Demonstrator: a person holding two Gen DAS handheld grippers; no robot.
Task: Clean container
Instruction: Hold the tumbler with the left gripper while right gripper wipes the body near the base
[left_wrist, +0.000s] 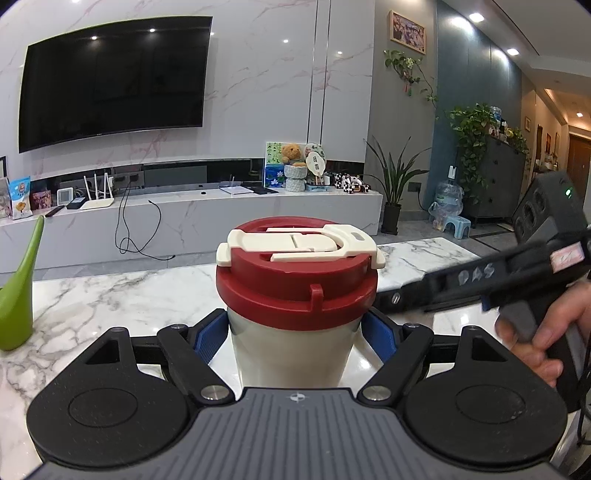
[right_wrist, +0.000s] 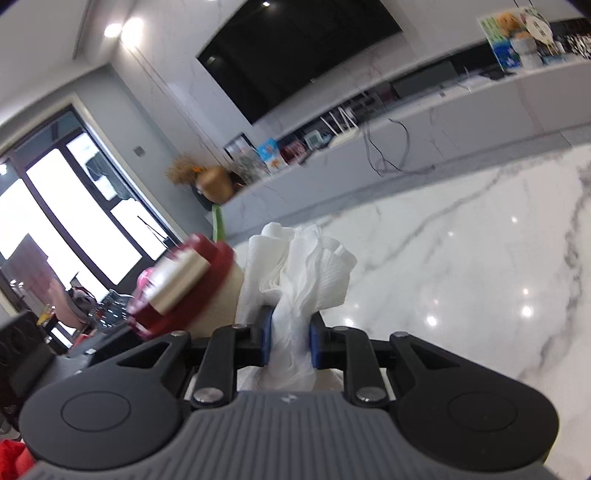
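Note:
A cream container (left_wrist: 291, 350) with a red lid (left_wrist: 295, 288) and a cream clasp stands upright between my left gripper's (left_wrist: 293, 338) blue pads (left_wrist: 208, 338), which press on its sides. The right gripper's black body (left_wrist: 480, 280) reaches in from the right beside the lid, held by a hand (left_wrist: 546, 332). In the right wrist view my right gripper (right_wrist: 288, 341) is shut on a crumpled white paper towel (right_wrist: 299, 273). The towel lies against the container's cream side (right_wrist: 221, 310), and the blurred red lid (right_wrist: 177, 284) is to its left.
The white marble table (left_wrist: 110, 306) runs under both grippers, seen also as the marble table (right_wrist: 461, 258) on the right. A green curved object (left_wrist: 18, 295) stands at the table's left edge. Beyond are a TV (left_wrist: 110, 81), a low cabinet and plants.

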